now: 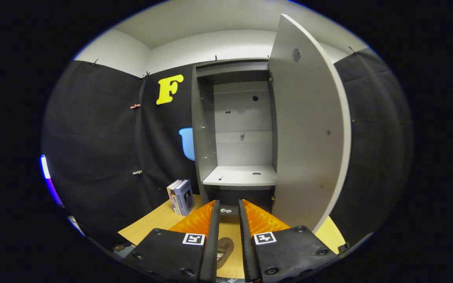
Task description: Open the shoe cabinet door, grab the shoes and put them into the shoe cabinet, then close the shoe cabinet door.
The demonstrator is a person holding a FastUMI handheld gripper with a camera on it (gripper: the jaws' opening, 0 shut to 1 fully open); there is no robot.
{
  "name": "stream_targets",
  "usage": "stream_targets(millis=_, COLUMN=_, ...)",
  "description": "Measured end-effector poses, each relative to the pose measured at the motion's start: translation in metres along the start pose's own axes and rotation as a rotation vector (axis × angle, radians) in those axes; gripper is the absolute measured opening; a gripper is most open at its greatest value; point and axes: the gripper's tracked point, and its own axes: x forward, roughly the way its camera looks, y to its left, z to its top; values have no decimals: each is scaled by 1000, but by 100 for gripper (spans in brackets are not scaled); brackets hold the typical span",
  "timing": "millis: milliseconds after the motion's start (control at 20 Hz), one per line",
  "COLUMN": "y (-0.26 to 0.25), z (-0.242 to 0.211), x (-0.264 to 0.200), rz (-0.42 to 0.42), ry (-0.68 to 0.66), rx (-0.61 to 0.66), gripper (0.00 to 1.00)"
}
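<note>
A tall grey shoe cabinet [234, 129] stands on a pale wooden bench [151, 226] against the black cloth wall of the booth. Its door [309, 129] is already swung wide open to the right, showing a bare white shelf [240, 175] at mid height and a dark compartment below it. The gripper [228, 214] is held low in front of the cabinet, pointing straight at the opening; its jaws stand a narrow gap apart with nothing pressed between them. Through that gap, down on the bench close to the gripper body, lies a brownish shoe [223, 250], seen only in part, so I cannot tell its exact shape or which way it points. A small pale object [225, 211] sits just ahead of the fingertips near the cabinet's base; it is too small to identify. To the left of the cabinet a few books [181, 196] stand upright on the bench. As I judge it, the door-opening step is finished and the shoe-grabbing step is in hand. The next move would call for tipping the gripper down toward the shoe, spreading the jaws enough to straddle it, closing on it, then lifting it onto the shelf before swinging the door closed.
</note>
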Motion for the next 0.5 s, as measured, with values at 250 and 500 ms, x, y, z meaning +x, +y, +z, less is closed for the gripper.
stream_targets(millis=250, y=27, z=-68, x=40, rz=-40, ry=80, rx=-26, gripper=31)
stream_targets(millis=500, y=44, z=-166, x=71, rz=-108, ry=230, rx=15, gripper=31)
